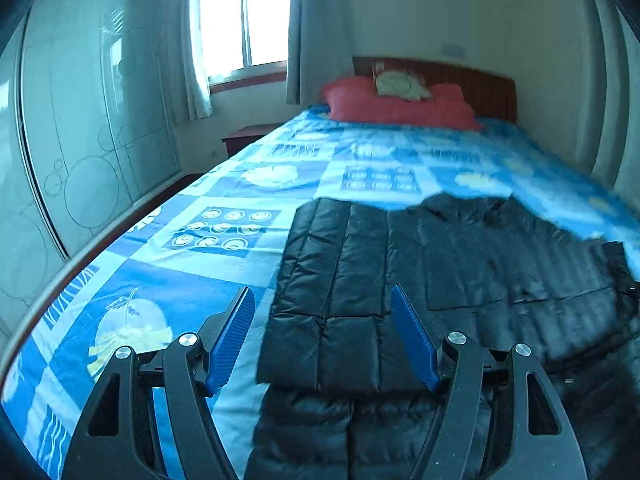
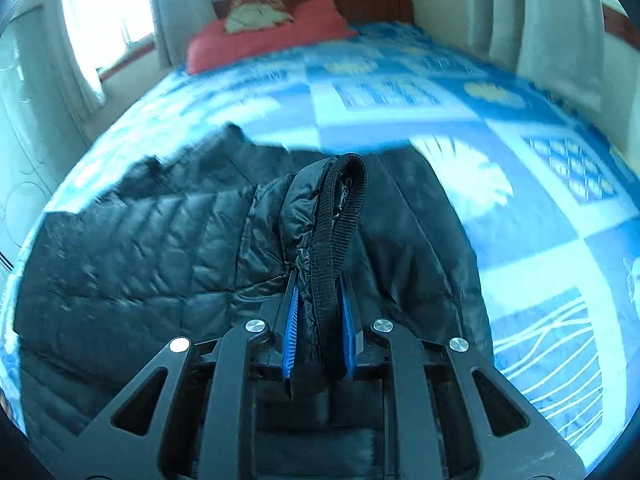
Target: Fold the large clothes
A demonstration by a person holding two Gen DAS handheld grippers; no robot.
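My left hand-held gripper (image 1: 323,332) hangs spread wide over the near left part of the black puffer jacket (image 1: 440,280), its blue pads (image 1: 234,336) clear of the fabric and pinching nothing. The jacket lies flat on the bed (image 1: 168,280), on the blue patterned cover, toward the near end; the red pillow (image 1: 400,106) is far off by the headboard. A quilted panel already lies folded over on the jacket's left side, so I judge the left half is roughly in place.

Over on the right, my right hand-held gripper (image 2: 319,332) is pressed together on the ribbed cuff (image 2: 340,220) of a sleeve — the knit band stands up out of the jaws in a loop, with quilted fabric bunched beside it.

To do this step well, I would carry the sleeve across the body of the jacket in a low arc, keeping it taut enough that it lays down straight, not twisted. The padding is slippery and springy, so I'd keep the pinch firm on the ribbing, not on the shell. My left hand could press down on the folded side — that should stop the whole garment sliding on the cover.
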